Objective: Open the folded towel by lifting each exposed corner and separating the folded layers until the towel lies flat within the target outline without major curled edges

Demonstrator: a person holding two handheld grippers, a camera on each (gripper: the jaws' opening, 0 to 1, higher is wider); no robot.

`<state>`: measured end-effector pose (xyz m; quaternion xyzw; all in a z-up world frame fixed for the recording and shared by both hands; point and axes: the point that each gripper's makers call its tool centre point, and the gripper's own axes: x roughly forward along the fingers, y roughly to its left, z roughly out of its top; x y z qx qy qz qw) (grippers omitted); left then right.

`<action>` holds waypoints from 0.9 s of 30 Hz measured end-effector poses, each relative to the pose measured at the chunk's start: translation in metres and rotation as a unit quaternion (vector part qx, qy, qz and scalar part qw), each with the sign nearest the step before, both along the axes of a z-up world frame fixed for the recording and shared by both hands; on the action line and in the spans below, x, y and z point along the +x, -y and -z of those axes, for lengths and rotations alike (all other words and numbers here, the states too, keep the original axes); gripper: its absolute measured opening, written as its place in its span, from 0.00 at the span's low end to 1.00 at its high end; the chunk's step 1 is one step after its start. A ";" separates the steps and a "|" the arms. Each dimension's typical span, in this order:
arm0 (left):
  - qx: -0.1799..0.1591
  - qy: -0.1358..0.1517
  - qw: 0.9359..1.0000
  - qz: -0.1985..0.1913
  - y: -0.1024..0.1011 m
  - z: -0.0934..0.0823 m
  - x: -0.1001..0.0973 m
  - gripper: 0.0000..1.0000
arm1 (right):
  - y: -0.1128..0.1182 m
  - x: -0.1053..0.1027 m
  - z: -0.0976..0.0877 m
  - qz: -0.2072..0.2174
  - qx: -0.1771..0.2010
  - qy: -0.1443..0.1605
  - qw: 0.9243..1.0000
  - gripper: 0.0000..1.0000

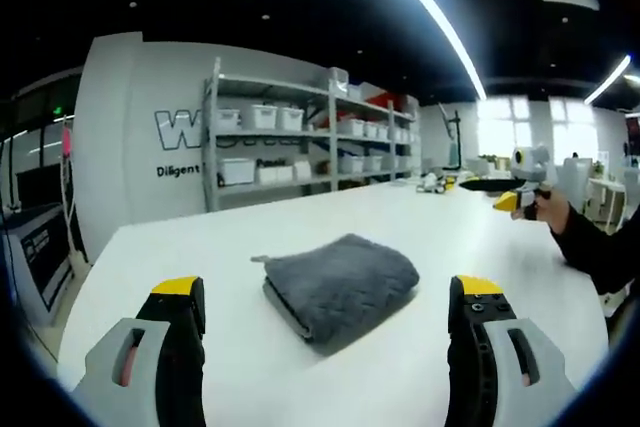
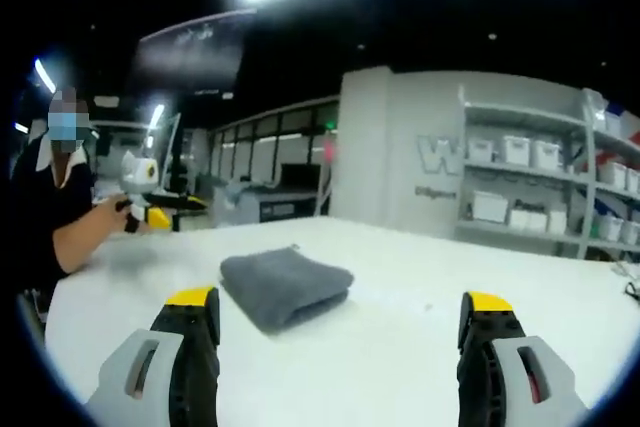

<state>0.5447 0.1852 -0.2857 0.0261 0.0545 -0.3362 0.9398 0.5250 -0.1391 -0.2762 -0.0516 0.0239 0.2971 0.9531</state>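
Lying folded on the worktop, the towel sits ahead, between both pairs of jaws, untouched. Left gripper and right gripper are spread wide and empty, likely squaring up for a corner pinch.

Your left gripper hangs with its jaws spread wide, yellow tips level with each other and nothing between them. Your right gripper is posed the same way: jaws far apart, gripping nothing. Neither touches anything (both sit in the air). In the left gripper view, your dark sleeve reaches in from the right edge.
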 end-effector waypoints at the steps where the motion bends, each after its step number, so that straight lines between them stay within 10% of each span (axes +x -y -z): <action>1: 0.001 -0.001 1.000 0.000 0.000 0.001 0.001 1.00 | -0.001 0.000 0.000 0.000 -0.001 0.000 1.000 1.00; 27: 0.013 -0.014 1.000 -0.015 0.000 0.016 0.011 1.00 | -0.006 0.002 0.012 -0.001 -0.021 -0.006 1.000 1.00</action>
